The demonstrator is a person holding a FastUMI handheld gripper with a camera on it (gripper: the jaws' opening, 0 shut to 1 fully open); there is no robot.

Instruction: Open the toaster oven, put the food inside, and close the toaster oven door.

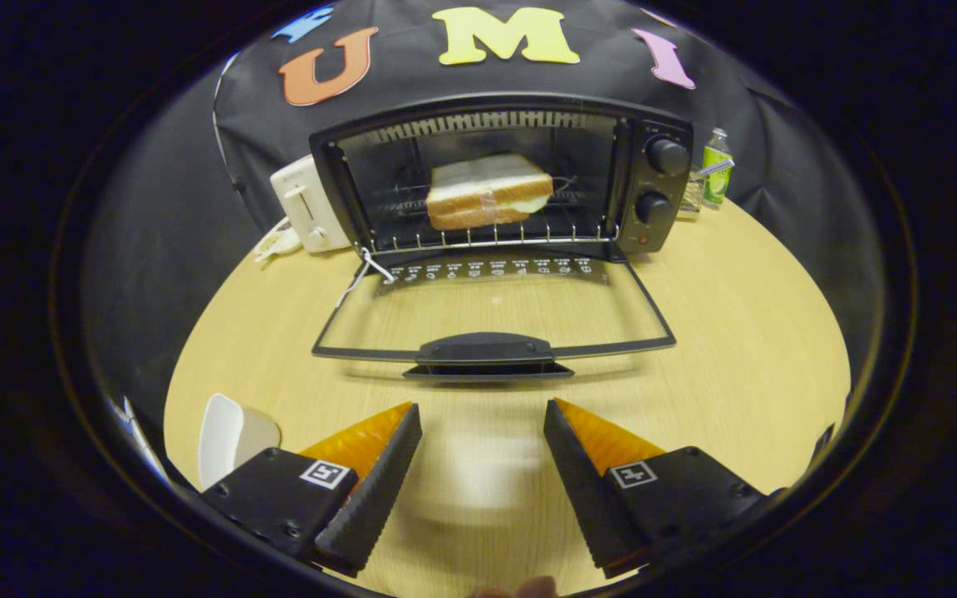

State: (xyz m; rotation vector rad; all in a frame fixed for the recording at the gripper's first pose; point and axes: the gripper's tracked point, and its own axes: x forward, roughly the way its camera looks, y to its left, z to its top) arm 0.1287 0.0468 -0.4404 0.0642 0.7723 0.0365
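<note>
The gripper (483,419) hangs low over the near part of the desk (736,332), its fingers spread wide with nothing between them. Beyond them the toaster oven (653,178) stands at the far side of the desk with its glass door (495,311) folded all the way down, the handle (485,349) pointing at the gripper just ahead of the fingertips. The sandwich (487,191) already lies on the wire rack (487,239) inside, so judging by this, only the closing of the door remains. The main risk sits at that handle: it lies nearly flat against the desk, so fingers coming in too low could scrape the wood or jam beneath the door, while a touch too high would slide off the glass. A hard upward shove might push the light oven back toward the white toaster (304,203) at its left, or jolt the sandwich on the rack. A white cup-like thing (233,436) lies close to the left finger and could be knocked.
</note>
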